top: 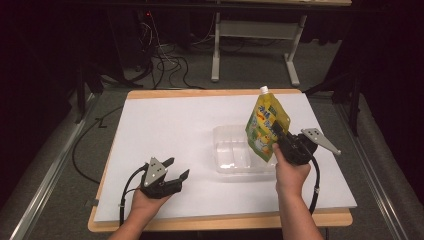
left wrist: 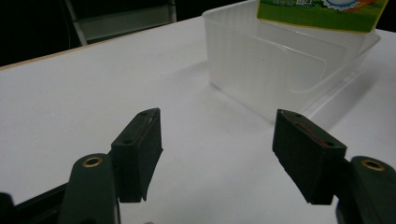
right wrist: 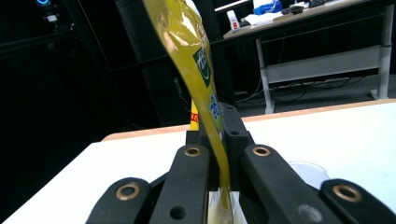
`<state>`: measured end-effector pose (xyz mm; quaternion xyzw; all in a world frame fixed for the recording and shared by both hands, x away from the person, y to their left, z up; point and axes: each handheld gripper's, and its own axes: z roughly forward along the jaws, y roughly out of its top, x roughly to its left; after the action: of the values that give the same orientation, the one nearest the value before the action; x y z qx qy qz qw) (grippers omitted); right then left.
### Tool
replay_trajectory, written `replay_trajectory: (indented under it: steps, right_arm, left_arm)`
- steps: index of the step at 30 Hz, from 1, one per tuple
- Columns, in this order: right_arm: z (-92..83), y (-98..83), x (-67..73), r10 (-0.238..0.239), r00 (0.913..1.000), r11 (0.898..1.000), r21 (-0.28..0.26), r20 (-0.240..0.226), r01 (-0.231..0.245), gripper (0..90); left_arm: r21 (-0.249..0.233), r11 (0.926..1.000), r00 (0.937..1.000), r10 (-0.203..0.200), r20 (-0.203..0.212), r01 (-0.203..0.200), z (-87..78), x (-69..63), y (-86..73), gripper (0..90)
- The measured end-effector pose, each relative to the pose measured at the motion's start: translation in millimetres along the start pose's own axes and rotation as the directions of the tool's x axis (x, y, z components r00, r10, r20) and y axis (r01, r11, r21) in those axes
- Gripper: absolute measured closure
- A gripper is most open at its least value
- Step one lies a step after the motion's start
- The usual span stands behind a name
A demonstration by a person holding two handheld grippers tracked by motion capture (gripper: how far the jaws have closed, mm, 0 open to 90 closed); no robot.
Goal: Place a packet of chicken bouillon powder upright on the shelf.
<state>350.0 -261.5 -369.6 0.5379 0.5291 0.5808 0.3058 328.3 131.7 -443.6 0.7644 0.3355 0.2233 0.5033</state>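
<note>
A yellow-green drink pouch [top: 265, 125] with a white spout hangs upright over the right end of a clear plastic tray [top: 225, 150]. My right gripper [top: 277, 132] is shut on the pouch's right edge; in the right gripper view the pouch [right wrist: 196, 70] rises from between the closed jaws of the right gripper [right wrist: 219, 126]. My left gripper [top: 177, 169] rests open near the table's front left, with nothing between its fingers. In the left gripper view, the left gripper [left wrist: 217, 154] points toward the tray [left wrist: 261, 70], with the pouch's bottom edge [left wrist: 322, 11] above it.
White paper [top: 165, 125] covers the wooden table top. Behind the table stand a desk frame [top: 255, 45] and loose cables [top: 165, 65] on the floor. Dark surroundings lie on both sides.
</note>
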Motion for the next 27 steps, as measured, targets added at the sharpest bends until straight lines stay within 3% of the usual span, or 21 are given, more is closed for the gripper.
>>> replay_trajectory:
  steps: [16, 22, 27]
  right_arm:
    - [-3.0, -0.6, -6.6, 0.035, 0.9992, 0.999, -0.022, 0.016, -0.035, 90.0]
    - [0.5, -2.5, 2.4, 0.047, 0.9989, 0.999, -0.013, -0.01, -0.047, 90.0]
    - [2.1, -3.4, 8.7, 0.034, 0.9994, 0.999, -0.01, -0.004, -0.034, 90.0]
  left_arm:
    - [0.004, 1.0, 1.0, -0.009, 0.002, 0.009, 1.8, -0.1, -1.3, 33.5]
    - [0.006, 1.0, 1.0, -0.005, 0.003, 0.005, 2.1, -1.0, -0.9, 33.5]
    - [0.004, 1.0, 1.0, -0.001, 0.003, 0.0, 2.0, -1.3, -0.8, 33.4]
